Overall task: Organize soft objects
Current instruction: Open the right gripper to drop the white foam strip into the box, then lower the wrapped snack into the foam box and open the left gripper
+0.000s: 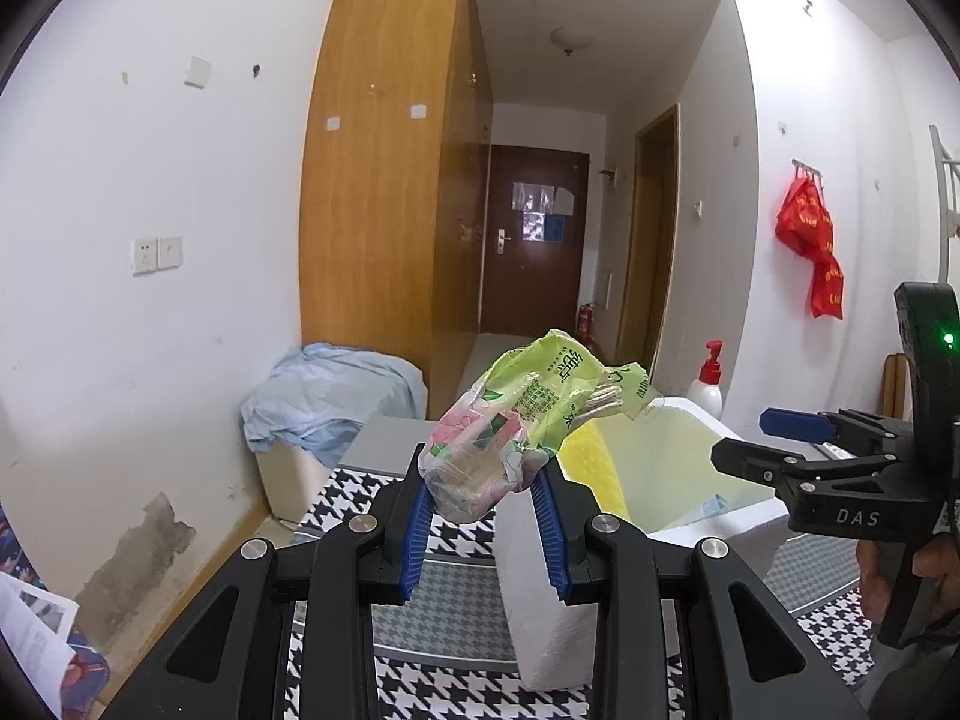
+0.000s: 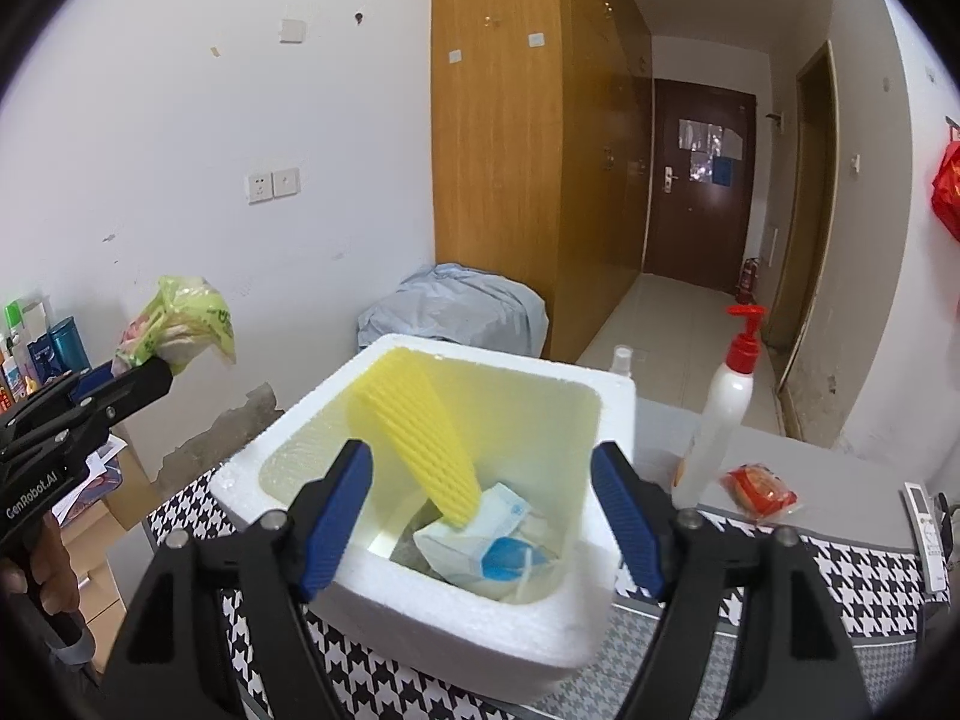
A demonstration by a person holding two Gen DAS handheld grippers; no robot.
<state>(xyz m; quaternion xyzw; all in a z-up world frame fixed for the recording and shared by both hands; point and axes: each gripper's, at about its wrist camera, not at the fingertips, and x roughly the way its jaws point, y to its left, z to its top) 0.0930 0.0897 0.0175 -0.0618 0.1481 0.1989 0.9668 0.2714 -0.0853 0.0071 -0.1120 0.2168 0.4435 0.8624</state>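
My left gripper [image 1: 483, 489] is shut on a green and pink tissue packet [image 1: 528, 414] and holds it in the air, left of and above a white foam box [image 1: 564, 612]. In the right wrist view the packet [image 2: 180, 324] shows at the left in the left gripper [image 2: 144, 369]. My right gripper [image 2: 480, 516] is open and empty just above the foam box [image 2: 444, 618]. Inside the box lie a yellow ridged sponge [image 2: 420, 444] and a white and blue packet [image 2: 492, 546]. The right gripper also shows at the right in the left wrist view [image 1: 750, 438].
The box stands on a houndstooth cloth [image 2: 840, 576]. A white pump bottle with a red top [image 2: 720, 414], a red snack packet [image 2: 759, 489] and a remote [image 2: 927, 534] lie right of the box. A blue-covered bin [image 1: 324, 408] stands by the wardrobe [image 1: 384, 180].
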